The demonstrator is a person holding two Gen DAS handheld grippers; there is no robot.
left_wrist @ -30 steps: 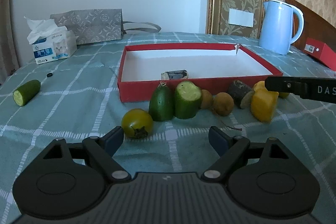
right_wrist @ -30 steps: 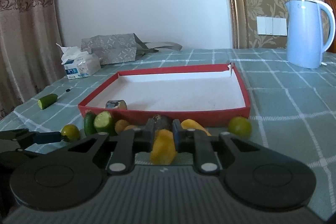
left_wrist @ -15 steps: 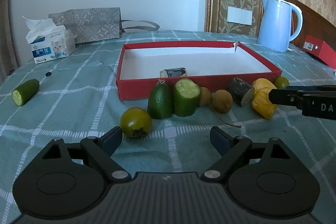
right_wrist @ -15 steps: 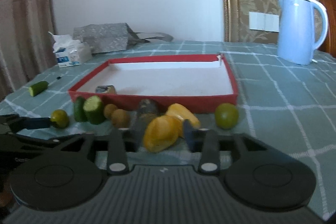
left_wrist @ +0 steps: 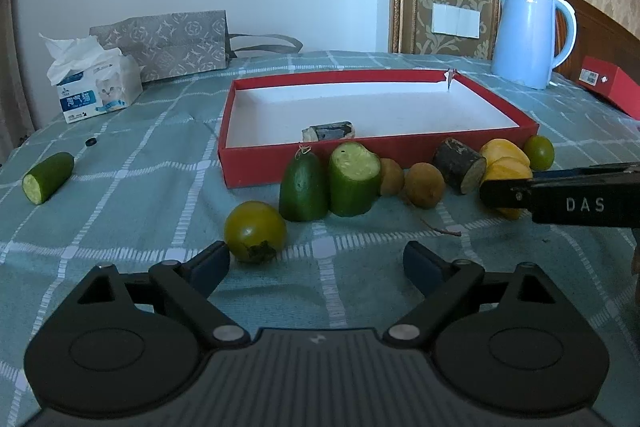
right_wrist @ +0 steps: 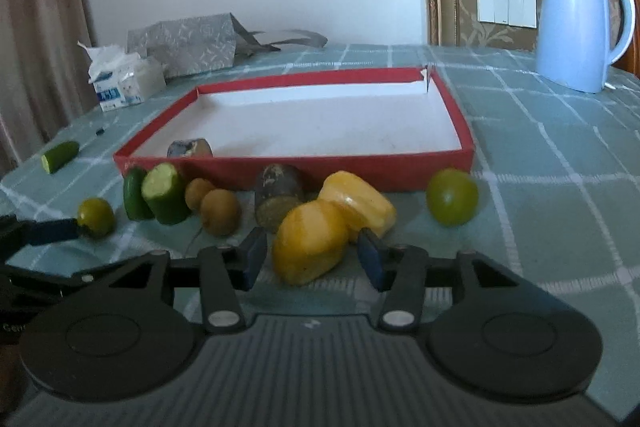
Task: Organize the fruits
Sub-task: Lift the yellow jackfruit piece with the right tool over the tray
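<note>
A row of produce is lying on the green checked worktop (left_wrist: 120, 195) in front of a red tray (left_wrist: 256, 169), apparently staged for sorting into it. Far left of the left gripper (left_wrist: 316, 265), well apart from the rest, a cut cucumber end (left_wrist: 48, 177) is resting alone. The left gripper's fingers (left_wrist: 210, 265) are spreading wider, with nothing between them; a green persimmon (left_wrist: 255, 230) is sitting just ahead of the left finger, likely the next pick on that side. Beyond the gap between those fingers, two cucumber pieces (left_wrist: 330, 185) are standing on their cut faces against the tray's front wall, with two brown kiwifruit (left_wrist: 414, 183) and a dark root chunk (left_wrist: 460, 165) to their right. Inside the tray, one small dark piece (left_wrist: 328, 131) is already lying near the front wall, so the sorting looks barely begun.

Further right, the right gripper (right_wrist: 312, 259) is working on a yellow fruit piece (right_wrist: 310, 241). Its fingers (right_wrist: 254, 257) are closing around it, the piece sitting between them but the pads not yet visibly pressing, with a gap showing on the right side. A second yellow piece (right_wrist: 360, 203) is lying just beyond, touching the first. A green lime-like fruit (right_wrist: 452, 202) is resting to the right of those fingers, near the tray's corner. A pale blue kettle (right_wrist: 580, 23) is standing well behind, clear of the job.
</note>
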